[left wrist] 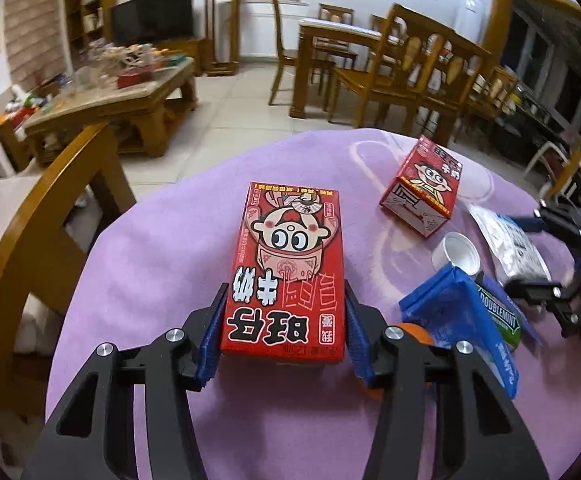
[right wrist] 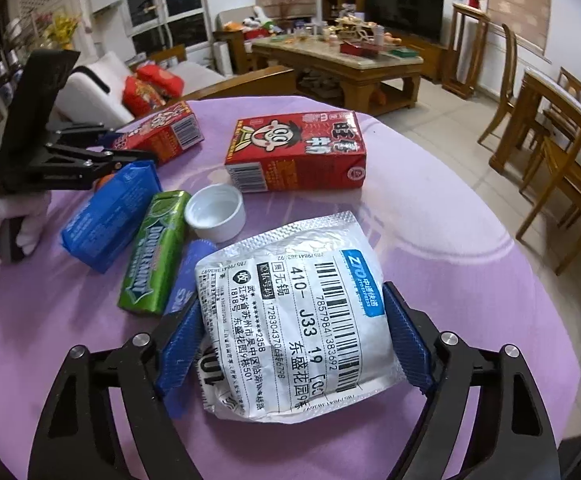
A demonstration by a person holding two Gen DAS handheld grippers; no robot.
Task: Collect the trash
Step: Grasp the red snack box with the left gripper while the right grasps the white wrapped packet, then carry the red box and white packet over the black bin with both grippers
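Note:
On the purple tablecloth (left wrist: pixel 150 260) lies a flat red milk carton (left wrist: pixel 286 264) with a cartoon face. My left gripper (left wrist: pixel 284 336) is shut on its near end, a blue pad pressed to each long side. A white courier bag (right wrist: pixel 290 320) with barcode labels sits between the pads of my right gripper (right wrist: pixel 294 336), which touch both its sides. A second red carton (right wrist: pixel 294 152) lies behind a white cap (right wrist: pixel 214 212). A green gum pack (right wrist: pixel 154 252) and a blue packet (right wrist: pixel 110 216) lie between the two grippers.
A wooden chair back (left wrist: pixel 50 208) stands at the table's left edge. A dining table with chairs (left wrist: pixel 370 60) and a cluttered coffee table (left wrist: pixel 110 96) stand across the tiled floor. A white-gloved hand (right wrist: pixel 22 216) holds the left gripper's handle.

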